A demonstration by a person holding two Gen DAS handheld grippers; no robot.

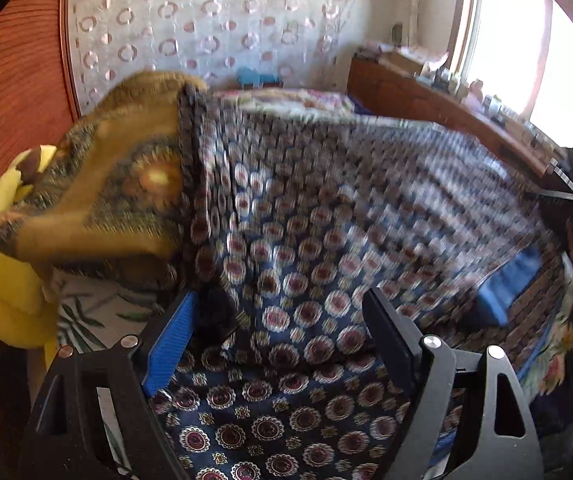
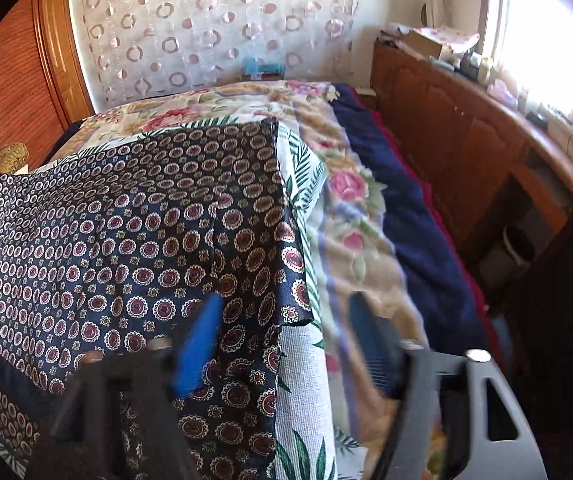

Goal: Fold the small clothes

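We've got both hand-held grippers over the navy medallion scarf (image 2: 134, 240) on the bed (image 2: 350, 216): left hand-held gripper (image 1: 282, 344) wide open, empty; right hand-held gripper (image 2: 286, 344) half open, empty. Pinch hem corners squarely, keep edges aligned.

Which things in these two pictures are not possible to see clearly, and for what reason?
- Left wrist view: the far part of the navy patterned cloth is smeared by motion blur, so its edges are unclear.
- Left wrist view: the yellow plush toy is partly hidden by the mustard patterned cloth.
- Right wrist view: the right gripper is blurred; any contact with the cloth cannot be told.
- Both views: items on the wooden shelf are too small and washed out by window glare.
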